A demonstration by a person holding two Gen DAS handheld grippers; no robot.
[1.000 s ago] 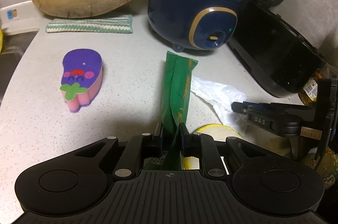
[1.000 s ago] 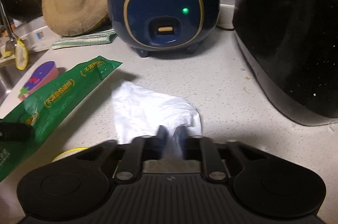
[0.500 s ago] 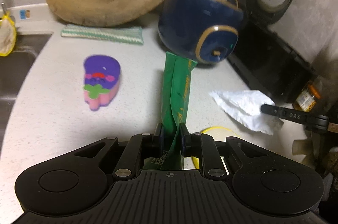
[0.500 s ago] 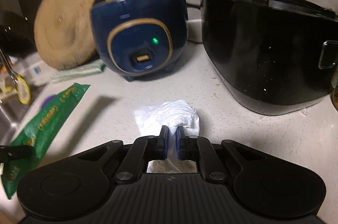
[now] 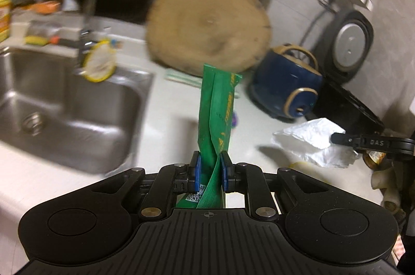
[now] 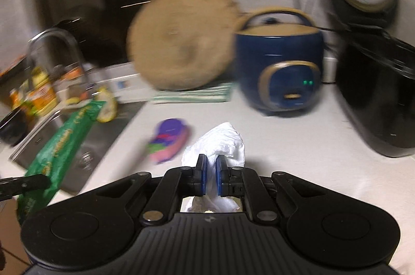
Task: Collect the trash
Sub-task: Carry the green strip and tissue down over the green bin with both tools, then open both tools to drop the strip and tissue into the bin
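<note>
The left tongs (image 5: 209,171) are clamping a long green plastic wrapper with yellow print (image 5: 216,114), pinched near its lower end so that most of its length is standing up and forward of the pads, unsupported. The right tongs (image 6: 210,175) are closing tight on a crumpled white paper tissue (image 6: 220,142), which is bulging out ahead of the blue pads (image 6: 201,177). Both pieces of trash are hanging clear of the pale speckled countertop (image 6: 298,145).

The risks from here, as I judge them:

- The wrapper is slick and twisted between the pads; a quick swing could be letting it slide out. With the stainless steel sink (image 5: 64,103) lying below and to the left of the left tongs, a drop there would be landing in the basin.
- The tissue is soft and held by a small fold only. A tug or a snag could be tearing it, leaving part behind.
- The wrapper's free end is waving well ahead of the tongs, near the round wooden cutting board (image 5: 207,25) leaning at the back and the dark blue rice cooker with gold trim (image 5: 285,88) to the right; brushing either could be pulling it loose.
- Both views are blurring, so no bin is showing; aiming the drop is uncertain.
</note>
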